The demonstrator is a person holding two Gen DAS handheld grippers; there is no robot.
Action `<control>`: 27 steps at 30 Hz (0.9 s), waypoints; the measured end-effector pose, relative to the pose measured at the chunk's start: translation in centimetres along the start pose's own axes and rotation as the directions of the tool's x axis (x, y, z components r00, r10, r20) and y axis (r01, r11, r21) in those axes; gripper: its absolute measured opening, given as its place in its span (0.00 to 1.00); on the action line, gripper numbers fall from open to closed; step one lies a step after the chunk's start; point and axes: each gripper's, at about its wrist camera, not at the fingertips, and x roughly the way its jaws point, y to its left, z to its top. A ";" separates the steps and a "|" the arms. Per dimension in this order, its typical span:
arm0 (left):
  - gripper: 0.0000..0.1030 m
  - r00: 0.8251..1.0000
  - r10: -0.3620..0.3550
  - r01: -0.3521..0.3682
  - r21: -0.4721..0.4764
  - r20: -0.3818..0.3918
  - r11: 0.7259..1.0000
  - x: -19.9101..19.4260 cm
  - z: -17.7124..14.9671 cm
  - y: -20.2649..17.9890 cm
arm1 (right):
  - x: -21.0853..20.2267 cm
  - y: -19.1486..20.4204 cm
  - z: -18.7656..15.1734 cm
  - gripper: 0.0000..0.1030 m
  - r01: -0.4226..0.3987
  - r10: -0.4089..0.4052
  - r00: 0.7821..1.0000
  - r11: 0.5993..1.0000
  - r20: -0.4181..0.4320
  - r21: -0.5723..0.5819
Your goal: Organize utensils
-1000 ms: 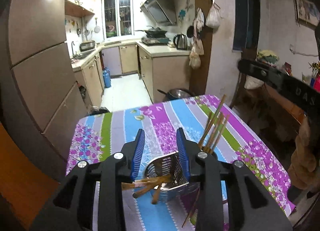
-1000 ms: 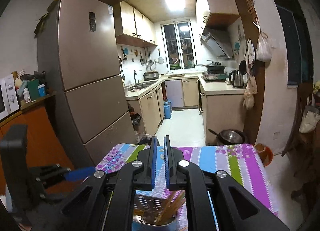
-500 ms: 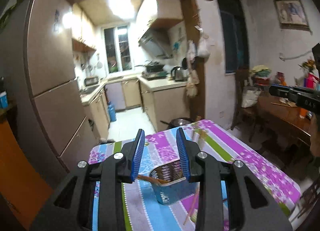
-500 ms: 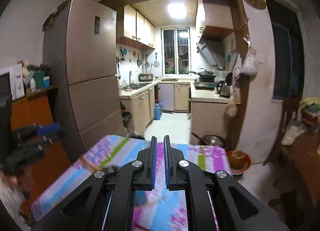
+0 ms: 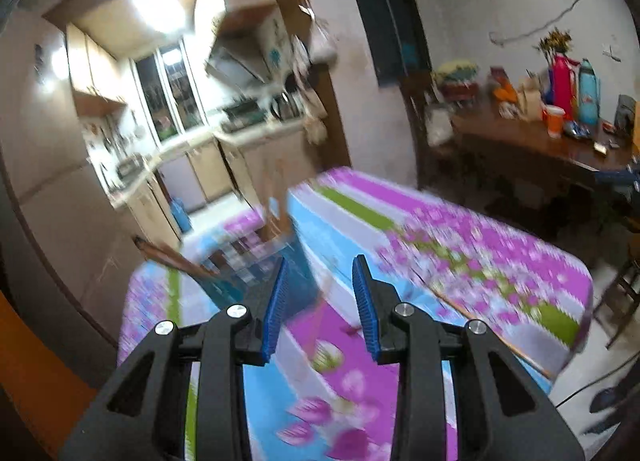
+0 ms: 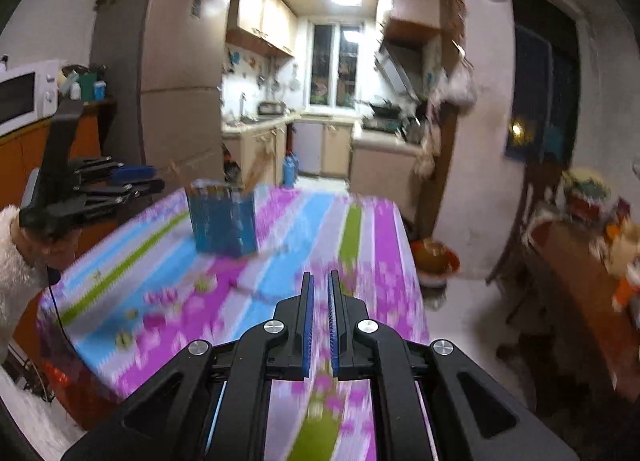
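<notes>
most chopsticks in the holder, a few left on the cloth

the blue perforated utensil holder stands upright on the table with the striped floral cloth in pink, blue and green, toward its far left part in the right wrist view. several brown wooden chopsticks stick up out of it, blurred, so their number cannot be told. that part of the sorting looks done.

some work appears to be left. in the left wrist view a long thin brown stick lies flat on the cloth to the right of the holder, running toward the table's near right edge, and a second faint one seems to lie between the fingers' line of sight and the holder; motion blur makes both hard to confirm as chopsticks.

the left gripper hangs above the cloth with its blue pads spread apart and nothing between them; the holder sits just beyond its left finger. the right gripper is held over the near end of the table, well apart from the holder, its pads drawn almost together with only a thin gap and nothing seen pinched.

judging from this, the task is mostly along: the loose sticks on the cloth would need picking up and dropping into the holder.
</notes>
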 end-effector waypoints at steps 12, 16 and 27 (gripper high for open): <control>0.31 0.990 -0.032 0.038 0.038 -0.140 0.999 3.6 -7.6 -5.8 | 2.3 5.4 -13.5 0.08 -0.085 0.092 0.994 0.989 -0.051 0.122; 0.31 0.990 -0.028 0.036 0.055 -0.137 0.998 3.1 -8.0 -5.7 | 3.2 6.7 -14.3 0.08 -0.080 0.086 0.994 0.993 -0.063 0.090; 0.39 0.991 -0.045 0.052 0.055 -0.127 0.997 4.4 -7.0 -6.2 | 4.1 7.1 -14.7 0.18 -0.069 0.077 0.993 0.994 -0.087 0.086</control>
